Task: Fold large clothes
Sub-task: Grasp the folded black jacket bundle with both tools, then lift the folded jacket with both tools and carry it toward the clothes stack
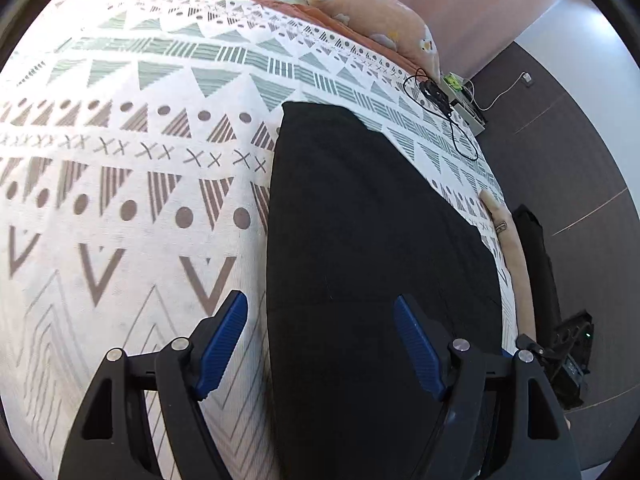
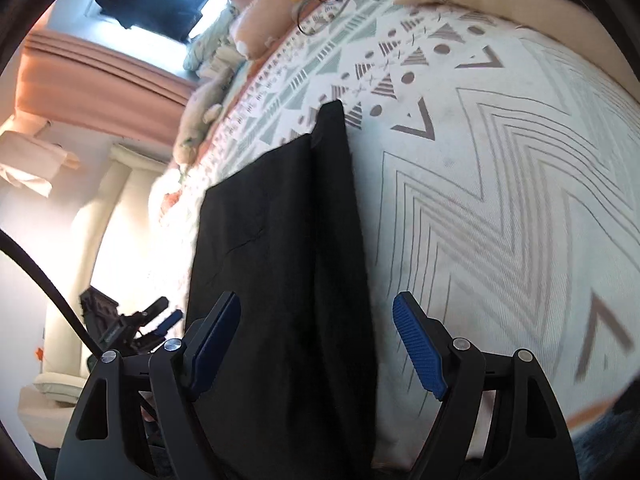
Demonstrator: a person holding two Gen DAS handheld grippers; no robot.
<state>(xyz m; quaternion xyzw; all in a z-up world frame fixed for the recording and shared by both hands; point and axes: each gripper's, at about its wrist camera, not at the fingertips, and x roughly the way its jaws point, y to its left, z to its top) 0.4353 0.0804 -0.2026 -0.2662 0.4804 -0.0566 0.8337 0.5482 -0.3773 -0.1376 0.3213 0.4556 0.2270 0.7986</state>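
The folded black garment (image 1: pixel 372 240) lay on the bed (image 1: pixel 120 208) with its long axis running near to far, directly beneath both the left tool (image 1: pixel 320 344) and right tool (image 2: pixel 318 344), each spread apart and empty.

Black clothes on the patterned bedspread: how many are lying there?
1. A single black garment lies folded lengthwise on the bedspread, running away from both cameras. Another dark garment hangs by the window, off the bed.
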